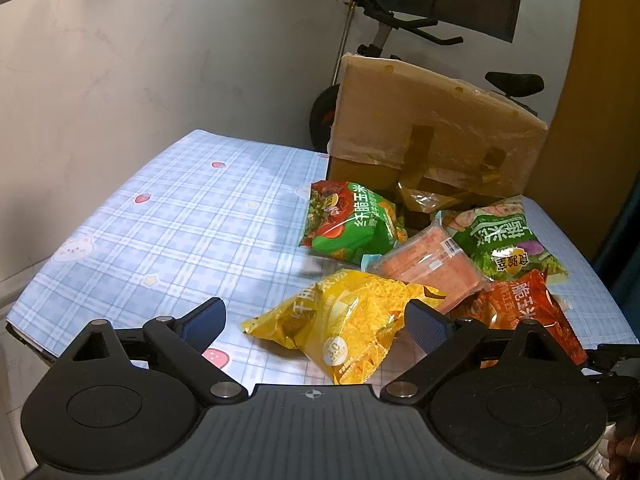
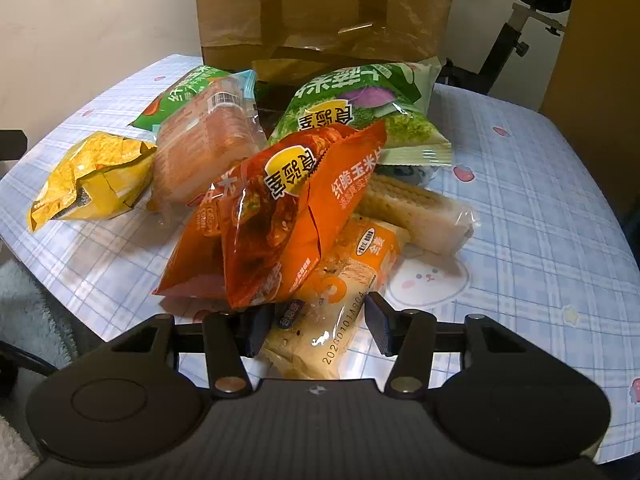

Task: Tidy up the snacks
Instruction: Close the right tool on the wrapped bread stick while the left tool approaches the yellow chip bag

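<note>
1. Pale yellow, in clear crinkly film, the cracker pack lies on the plaid surface, its near end between the jaws of the right hand-held gripper.
2. One pad meets the wrapper's edge; the other stands clear, so no grip yet.
3. It looks light and slippery, its contents brittle; pinching across the firm body seems safer than the loose seal.
4. An orange corn-chip bag rests on its far end and may slide off when it lifts.
5. The left hand-held gripper hangs open and empty above the yellow chip bag.
6. Behind stands a cardboard box; its inside is hidden, and packs beneath the heap are hard to count.
</note>
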Motion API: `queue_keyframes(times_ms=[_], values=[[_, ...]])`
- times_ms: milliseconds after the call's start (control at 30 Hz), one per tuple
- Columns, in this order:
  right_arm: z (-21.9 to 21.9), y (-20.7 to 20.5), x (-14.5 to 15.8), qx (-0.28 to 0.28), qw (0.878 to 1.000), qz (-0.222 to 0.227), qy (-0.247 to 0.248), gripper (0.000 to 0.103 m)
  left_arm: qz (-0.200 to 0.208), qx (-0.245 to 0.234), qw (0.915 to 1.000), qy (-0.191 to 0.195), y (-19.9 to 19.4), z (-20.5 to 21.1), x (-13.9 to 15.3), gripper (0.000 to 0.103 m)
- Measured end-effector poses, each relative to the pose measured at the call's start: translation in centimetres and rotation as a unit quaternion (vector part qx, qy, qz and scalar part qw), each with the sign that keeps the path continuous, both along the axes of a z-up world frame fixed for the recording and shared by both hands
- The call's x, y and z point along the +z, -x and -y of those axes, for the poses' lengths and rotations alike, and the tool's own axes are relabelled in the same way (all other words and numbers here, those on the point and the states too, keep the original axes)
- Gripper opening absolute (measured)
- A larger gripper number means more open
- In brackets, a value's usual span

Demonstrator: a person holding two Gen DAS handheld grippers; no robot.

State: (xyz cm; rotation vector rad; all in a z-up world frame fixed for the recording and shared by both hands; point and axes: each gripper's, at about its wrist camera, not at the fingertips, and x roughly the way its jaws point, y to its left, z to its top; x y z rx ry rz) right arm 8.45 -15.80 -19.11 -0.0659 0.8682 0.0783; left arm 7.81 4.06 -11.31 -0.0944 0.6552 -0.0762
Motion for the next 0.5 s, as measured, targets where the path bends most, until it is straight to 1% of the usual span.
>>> queue_keyframes(times_ms=[100,233,367,433,500], values=[[0.7,0.1,0.0,-0.005,1.000,-0.004,-0.010,0.053,0.001,-0.001,1.0000,-0.001,0.0,0.0,0.0,0.097],[1.8,0.5,0.1,-0.018,1.000,-0.010,-0.003,0.053,-0.001,-0.003,1.0000,-0.001,-0.2,0.1,0.0,0.097],[3.2,0.6,-0.1,-0.054,0.998,-0.017,0.004,0.058,-0.001,-0.004,1.0000,-0.001,-0.2,0.1,0.0,0.097],[3.3,0.6,-0.2,-0.060,0.998,-0.021,0.001,0.062,-0.002,-0.005,1.0000,-0.001,-0.2,0.1,-0.1,0.097],[2.9,0.4,-0.2,-0.059,0.998,-0.020,0.013,0.063,-0.002,-0.006,1.0000,-0.003,-0.1,0.2,-0.1,0.097]])
